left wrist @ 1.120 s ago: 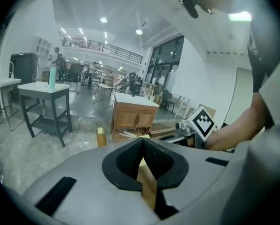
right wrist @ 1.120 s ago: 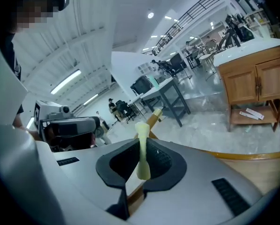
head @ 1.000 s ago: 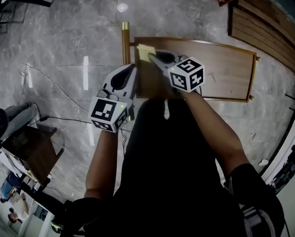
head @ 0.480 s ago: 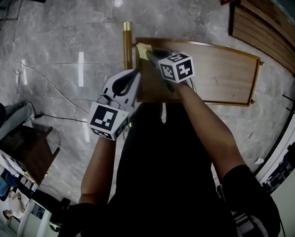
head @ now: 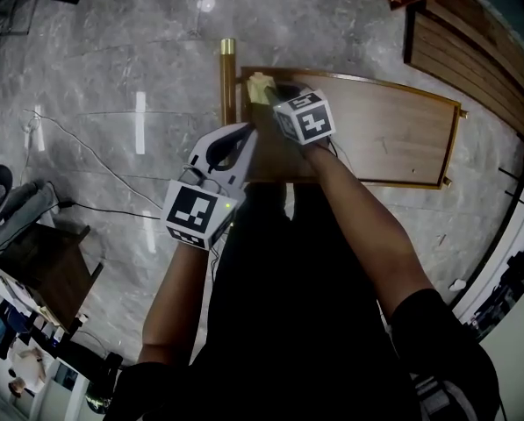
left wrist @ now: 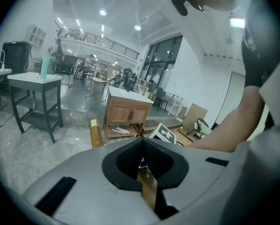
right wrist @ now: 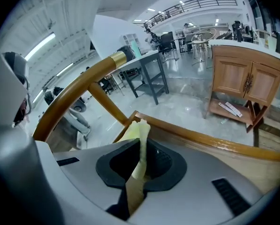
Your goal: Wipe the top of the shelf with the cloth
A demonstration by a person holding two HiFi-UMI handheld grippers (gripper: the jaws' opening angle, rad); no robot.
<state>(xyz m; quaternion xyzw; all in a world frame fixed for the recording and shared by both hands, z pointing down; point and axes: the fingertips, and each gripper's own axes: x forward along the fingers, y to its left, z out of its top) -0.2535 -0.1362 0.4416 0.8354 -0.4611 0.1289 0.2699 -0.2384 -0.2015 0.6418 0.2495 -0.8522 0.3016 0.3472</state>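
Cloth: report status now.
Right gripper shut on cloth, at far-left corner of shelf. Left gripper shut, empty, beside shelf. No obstruction seen.

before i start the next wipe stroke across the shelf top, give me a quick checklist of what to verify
1. Cloth gripped: ok. The right gripper has its jaws shut on the yellow cloth.
2. Start position: ok. The cloth sits at the far left corner of the shelf top.
3. Cloth pressed flat on the wood: cannot tell.
4. Stroke path: ok. No object shows on the visible wood to the right.
5. Left gripper out of the way: ok. Its jaws are together and empty, at the shelf's left edge.
6. Clearance from the gold-capped post: cannot tell. It stands close beside that corner.
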